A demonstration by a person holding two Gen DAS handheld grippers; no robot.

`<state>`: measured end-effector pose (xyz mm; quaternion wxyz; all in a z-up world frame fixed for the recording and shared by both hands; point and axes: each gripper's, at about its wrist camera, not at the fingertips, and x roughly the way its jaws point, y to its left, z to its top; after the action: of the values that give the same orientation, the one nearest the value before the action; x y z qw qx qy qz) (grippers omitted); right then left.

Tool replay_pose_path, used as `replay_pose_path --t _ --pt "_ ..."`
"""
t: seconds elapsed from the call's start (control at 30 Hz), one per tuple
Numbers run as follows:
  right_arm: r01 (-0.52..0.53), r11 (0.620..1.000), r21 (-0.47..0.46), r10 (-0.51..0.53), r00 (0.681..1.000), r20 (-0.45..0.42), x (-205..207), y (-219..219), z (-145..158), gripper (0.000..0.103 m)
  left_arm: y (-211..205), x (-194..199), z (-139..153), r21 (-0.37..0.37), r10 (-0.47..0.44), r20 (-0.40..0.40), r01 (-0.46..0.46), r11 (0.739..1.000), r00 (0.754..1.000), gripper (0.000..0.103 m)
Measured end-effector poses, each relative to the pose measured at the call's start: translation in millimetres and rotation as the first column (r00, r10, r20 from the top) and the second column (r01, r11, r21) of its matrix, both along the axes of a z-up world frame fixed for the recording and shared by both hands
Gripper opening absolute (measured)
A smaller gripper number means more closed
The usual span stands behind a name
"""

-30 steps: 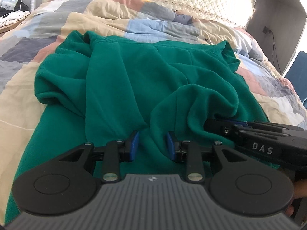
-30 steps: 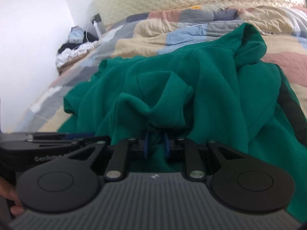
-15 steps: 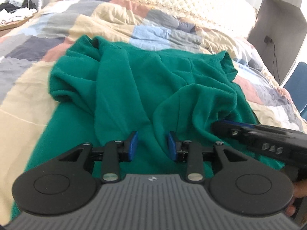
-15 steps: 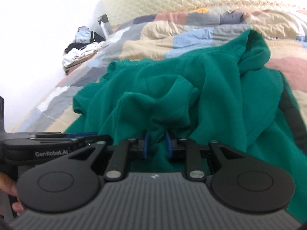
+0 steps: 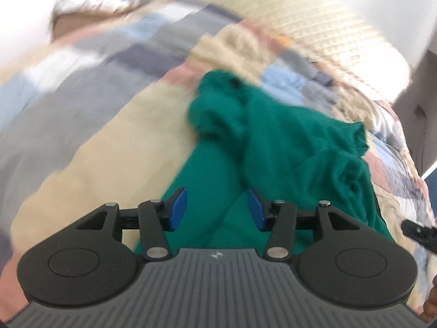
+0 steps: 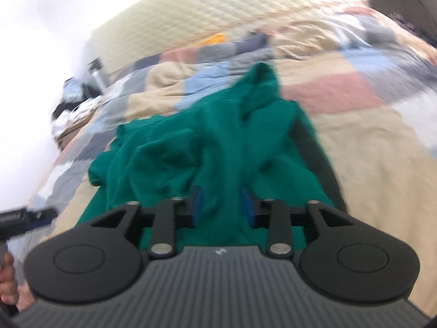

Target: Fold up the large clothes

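Our left gripper (image 5: 215, 209) hangs over the near hem of the green garment (image 5: 286, 147), jaws spread and holding nothing. The garment lies bunched on the patchwork quilt (image 5: 103, 125). Our right gripper (image 6: 221, 207) is likewise spread and empty above the cloth. We judge we are between grasps, the garment not yet laid flat; next we need fresh edges to pinch. Blur hides sleeves and seams, and the near hem is cut off.
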<state>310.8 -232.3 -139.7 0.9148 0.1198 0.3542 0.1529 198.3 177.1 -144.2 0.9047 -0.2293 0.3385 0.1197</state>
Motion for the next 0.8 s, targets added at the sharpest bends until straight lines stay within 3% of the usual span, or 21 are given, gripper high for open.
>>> replay_pose_path --t 0.17,0.2,0.3,0.4,0.47,0.57,0.7,0.8 --pt "0.144 0.990 -0.006 -0.144 0.986 -0.079 -8.8 -30.6 -8.8 0.061 39.3 -27.9 -20.7 -0.150 0.118 -0.072 -0.128 0.980 0.990 0.056" --pt "0.178 0.984 0.011 -0.176 0.980 -0.095 -9.9 -37.3 -11.6 0.071 45.7 -31.3 -25.4 -0.180 0.139 -0.085 -0.153 0.972 0.987 0.057" --pt "0.296 0.954 0.047 -0.286 0.946 -0.152 -9.1 -57.0 -21.2 0.079 58.0 -35.2 -37.0 -0.224 0.186 -0.124 -0.210 0.952 0.975 0.057" --pt "0.427 0.899 0.094 -0.396 0.887 -0.237 -7.1 -78.4 -37.0 0.079 55.1 -27.9 -47.5 -0.214 0.183 -0.174 -0.218 0.952 0.968 0.058" --pt "0.532 0.831 0.164 -0.470 0.829 -0.303 -9.0 -95.0 -50.7 0.079 52.3 -25.8 -54.9 -0.245 0.149 -0.192 -0.194 0.950 0.970 0.062" --pt "0.609 0.760 0.227 -0.490 0.767 -0.414 -11.5 -108.7 -71.8 0.081 47.5 -26.8 -59.1 -0.267 0.128 -0.193 -0.178 0.947 0.973 0.070" --pt "0.589 0.776 0.225 -0.460 0.773 -0.436 -10.3 -100.2 -78.3 0.082 42.5 -27.2 -58.4 -0.292 0.105 -0.174 -0.153 0.944 0.979 0.070" --pt "0.558 0.791 0.252 -0.423 0.795 -0.434 -11.9 -96.1 -75.4 0.083 41.4 -29.1 -56.8 -0.366 0.088 -0.120 -0.126 0.922 0.989 0.070"
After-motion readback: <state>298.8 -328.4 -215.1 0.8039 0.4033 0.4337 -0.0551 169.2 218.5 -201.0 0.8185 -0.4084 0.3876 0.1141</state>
